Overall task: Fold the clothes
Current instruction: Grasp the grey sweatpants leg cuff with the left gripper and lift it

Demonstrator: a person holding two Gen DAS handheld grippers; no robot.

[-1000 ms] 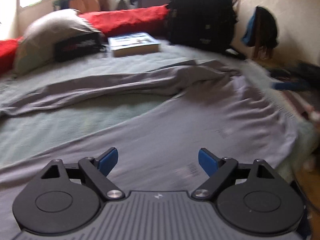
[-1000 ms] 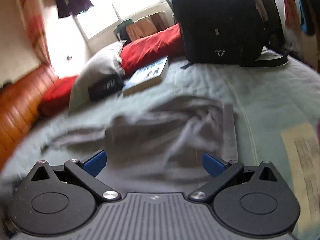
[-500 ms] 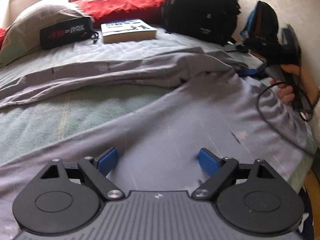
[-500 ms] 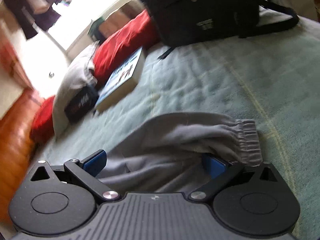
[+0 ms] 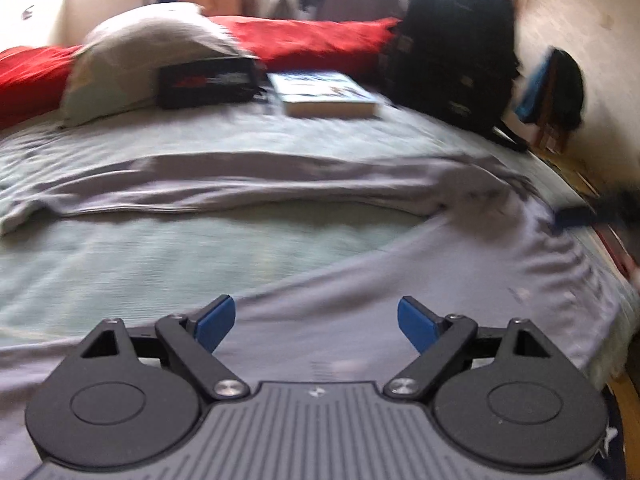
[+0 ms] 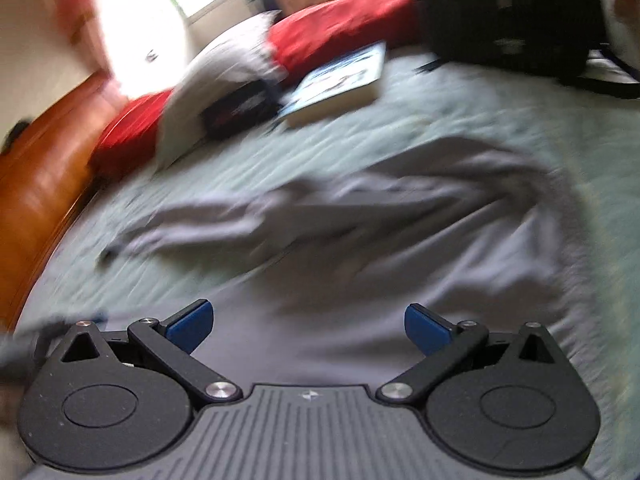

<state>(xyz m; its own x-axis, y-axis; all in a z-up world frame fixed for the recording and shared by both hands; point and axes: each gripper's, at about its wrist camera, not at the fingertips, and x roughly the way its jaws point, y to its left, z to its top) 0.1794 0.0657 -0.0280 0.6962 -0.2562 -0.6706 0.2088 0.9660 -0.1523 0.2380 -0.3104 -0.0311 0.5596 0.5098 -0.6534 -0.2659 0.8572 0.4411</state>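
Left wrist view: bed point(image 5: 168, 264), pale green quilted cover. Grey trousers point(image 5: 460, 280), soft jersey, spread across lower and right frame, legs apart in a V, unfolded. Left tool point(image 5: 316, 322) and right tool point(image 6: 308, 326): blue pads wide apart, holding nothing. Step, judged: laying out; next needs a leg or waistband grasp. Black backpack point(image 5: 452, 64), upper right; book point(image 5: 324, 94), upper centre.
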